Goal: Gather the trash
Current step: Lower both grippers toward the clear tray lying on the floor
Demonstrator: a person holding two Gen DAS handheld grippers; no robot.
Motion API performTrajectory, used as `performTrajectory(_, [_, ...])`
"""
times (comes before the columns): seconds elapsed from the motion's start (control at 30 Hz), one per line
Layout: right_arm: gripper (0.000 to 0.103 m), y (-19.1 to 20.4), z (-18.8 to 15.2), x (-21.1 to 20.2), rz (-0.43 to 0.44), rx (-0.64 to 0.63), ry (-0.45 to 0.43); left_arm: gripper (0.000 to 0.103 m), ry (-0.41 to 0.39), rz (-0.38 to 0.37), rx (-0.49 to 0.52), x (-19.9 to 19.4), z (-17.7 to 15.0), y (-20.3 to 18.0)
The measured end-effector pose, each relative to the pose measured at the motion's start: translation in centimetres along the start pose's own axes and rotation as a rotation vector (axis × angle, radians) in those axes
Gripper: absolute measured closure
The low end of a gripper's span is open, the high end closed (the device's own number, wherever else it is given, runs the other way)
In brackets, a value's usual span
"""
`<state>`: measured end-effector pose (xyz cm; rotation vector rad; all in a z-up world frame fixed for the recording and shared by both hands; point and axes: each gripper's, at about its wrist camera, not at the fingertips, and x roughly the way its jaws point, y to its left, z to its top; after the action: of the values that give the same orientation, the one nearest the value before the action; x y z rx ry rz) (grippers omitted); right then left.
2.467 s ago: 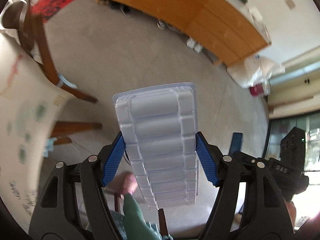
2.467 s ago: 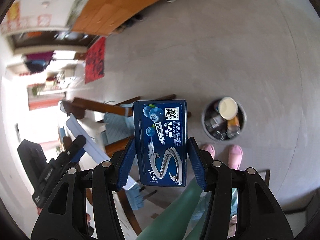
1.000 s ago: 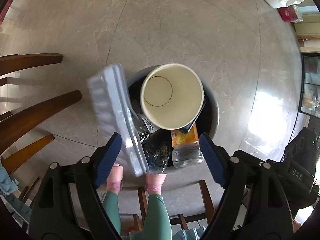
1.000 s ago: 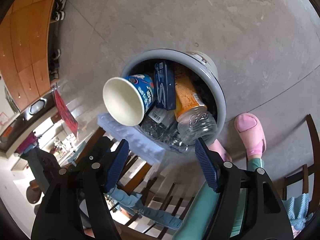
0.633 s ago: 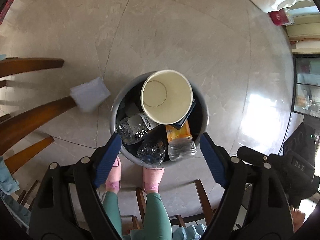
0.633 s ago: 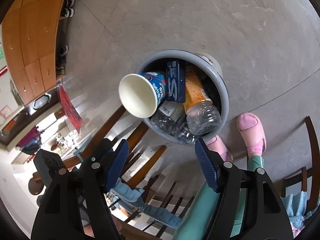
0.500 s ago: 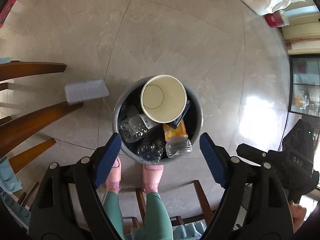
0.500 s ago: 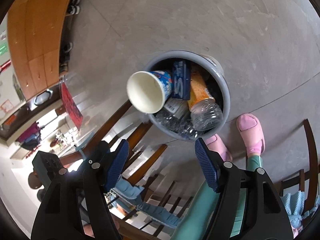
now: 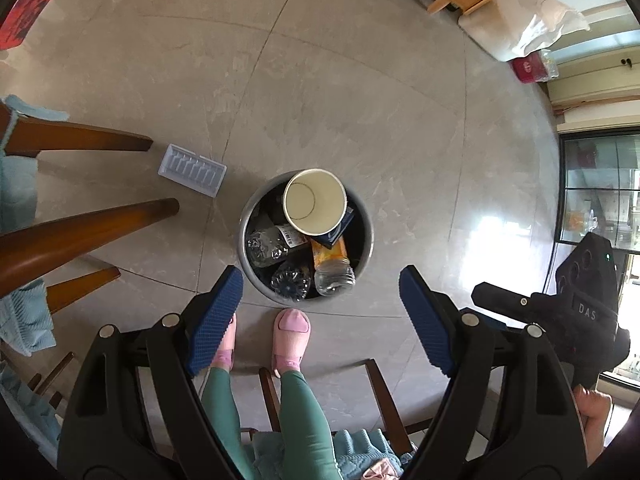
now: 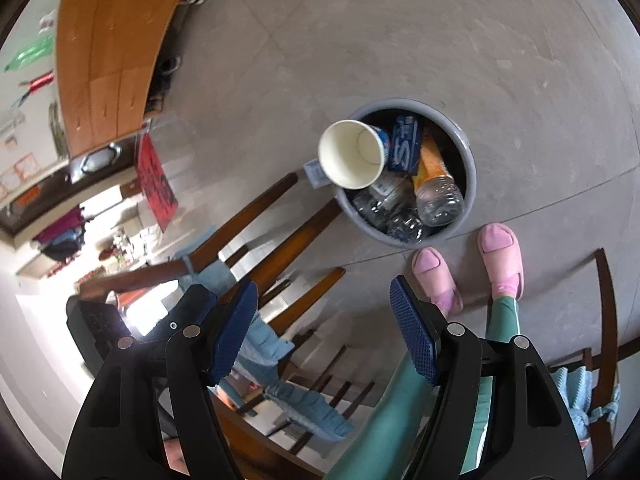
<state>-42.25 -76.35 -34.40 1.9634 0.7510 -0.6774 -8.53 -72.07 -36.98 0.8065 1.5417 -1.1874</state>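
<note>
Left wrist view
- Left gripper (image 9: 320,300): jaws spread wide, nothing between the blue pads; it points steeply down at the floor.
- Bin (image 9: 246,216): round, grey, standing on the tiled floor above the gap between the jaws.
- Paper cup (image 9: 315,201): lies on top of the trash, its open mouth facing up.
- Bottles (image 9: 280,258): clear crushed plastic, in the near half of the bin.
- Orange-label bottle (image 9: 330,260): in the bin, below the cup.
- Plastic tray (image 9: 192,169): clear, ribbed, flat on the floor outside the bin, to its left, near the chair legs (image 9: 80,232).
- Slippers (image 9: 291,336): pink, just below the bin; green trouser legs follow.
- Right gripper (image 9: 560,312): seen only as a black body at the right edge.

Right wrist view
- Right gripper (image 10: 322,316): jaws apart, empty.
- Bin (image 10: 468,160): above the jaws, right of centre.
- Paper cup (image 10: 352,154): at the bin's left rim, its mouth tilted left.
- Blue packet (image 10: 404,148): in the bin, just right of the cup.
- Orange-label bottle (image 10: 434,184): beside the packet.
- Plastic tray (image 10: 314,172): a corner shows on the floor behind the cup.
- Slippers (image 10: 500,252): just below the bin.
- Cabinet (image 10: 108,48): wooden, upper left.
</note>
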Motion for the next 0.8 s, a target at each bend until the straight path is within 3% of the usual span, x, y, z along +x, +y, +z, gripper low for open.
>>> performTrajectory(0.27, [0.034, 3.7, -0.2, -1.6, -0.004, -0.079, 0.022, 0.023, -0.03, 0.014, -0.024, -3.0, -0.9, -0.2])
performTrajectory(0.5, [0.034, 6.9, 1.1, -0.4, -0.024, -0.143, 0.079, 0.02, -0.045, 0.031, -0.111, -3.4, -0.1, 1.4])
performTrajectory(0.8, [0.033, 14.4, 5.4, 6.5, -0.176, -0.299, 0.202, 0.02, -0.006, -0.022, -0.375, 0.7, 2.4, 8.2])
